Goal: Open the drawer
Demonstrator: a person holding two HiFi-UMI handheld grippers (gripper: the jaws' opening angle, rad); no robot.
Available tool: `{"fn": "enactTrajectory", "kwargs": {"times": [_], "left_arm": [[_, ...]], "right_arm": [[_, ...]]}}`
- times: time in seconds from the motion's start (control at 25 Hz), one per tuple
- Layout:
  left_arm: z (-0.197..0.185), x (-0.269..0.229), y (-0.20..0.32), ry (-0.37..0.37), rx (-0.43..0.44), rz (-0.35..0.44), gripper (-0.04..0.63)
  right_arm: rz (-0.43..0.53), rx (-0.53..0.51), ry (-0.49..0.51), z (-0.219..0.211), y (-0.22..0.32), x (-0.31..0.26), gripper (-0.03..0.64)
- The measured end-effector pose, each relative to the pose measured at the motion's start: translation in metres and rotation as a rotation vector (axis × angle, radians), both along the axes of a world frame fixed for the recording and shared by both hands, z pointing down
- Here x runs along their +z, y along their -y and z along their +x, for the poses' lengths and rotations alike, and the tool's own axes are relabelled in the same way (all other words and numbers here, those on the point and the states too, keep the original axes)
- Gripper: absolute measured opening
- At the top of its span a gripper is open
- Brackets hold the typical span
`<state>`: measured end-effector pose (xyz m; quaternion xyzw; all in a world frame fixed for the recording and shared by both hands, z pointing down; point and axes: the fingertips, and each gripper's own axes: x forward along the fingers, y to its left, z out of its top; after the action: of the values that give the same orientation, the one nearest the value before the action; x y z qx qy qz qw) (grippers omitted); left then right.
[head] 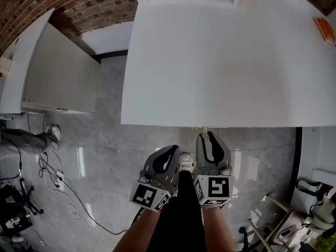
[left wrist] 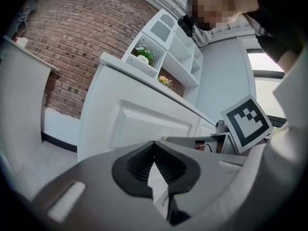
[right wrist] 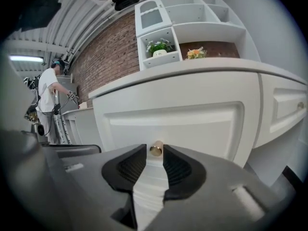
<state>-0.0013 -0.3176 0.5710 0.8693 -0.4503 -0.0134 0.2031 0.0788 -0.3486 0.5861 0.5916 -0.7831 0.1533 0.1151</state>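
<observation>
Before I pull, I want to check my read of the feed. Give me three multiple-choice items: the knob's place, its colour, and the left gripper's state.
1. Where is the knob in the right gripper view?
A. between the jaw tips
B. far left of the jaws
C. out of view
2. What colour is the knob?
A. black
B. gold
C. red
3. How do the left gripper jaws stand?
A. wide apart
B. clamped on a cup
C. together, empty

Answers:
1 A, it sits in the gap of the open jaws.
2 B, it shines gold against the white drawer front.
3 C, the tips meet with nothing between.
</observation>
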Motion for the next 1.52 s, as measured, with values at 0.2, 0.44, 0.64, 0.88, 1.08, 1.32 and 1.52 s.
{"fn": "enactTrajectory", "kwargs": {"times": [0.2, 0.44, 0.64, 0.88, 1.08, 1.32, 1.52], "left_arm": [[-0.003, 0.007, 0.001, 0.010, -0.024, -0.014, 0.003], [-0.010, 0.007, 0.001, 0.010, -0.051, -0.015, 0.003], [-0.018, 0.011, -0.003, 0.005, -0.074, -0.027, 0.003], [-0.022, 0.013, -0.009, 0.003, -0.081, -0.032, 0.003], [-0.025, 0.017, -0.013, 0.003, -0.087, -0.036, 0.003], [-0.027, 0.015, -0.015, -0.003, -0.089, -0.030, 0.003], [-0.028, 0.013, -0.018, -0.005, -0.089, -0.026, 0.003]], "right_arm": [[-0.014, 0.051, 0.010, -0.003, 0.017, 0.003, 0.117], [0.001, 0.122, -0.025, 0.001, 0.018, 0.004, 0.110], [0.021, 0.161, -0.073, 0.000, 0.019, 0.003, 0.089], [0.036, 0.145, -0.105, -0.002, 0.018, 0.003, 0.084], [0.034, 0.149, -0.092, -0.002, 0.017, 0.003, 0.083], [0.031, 0.152, -0.072, -0.002, 0.013, 0.003, 0.081], [0.029, 0.145, -0.072, -0.002, 0.005, 0.003, 0.080]]}}
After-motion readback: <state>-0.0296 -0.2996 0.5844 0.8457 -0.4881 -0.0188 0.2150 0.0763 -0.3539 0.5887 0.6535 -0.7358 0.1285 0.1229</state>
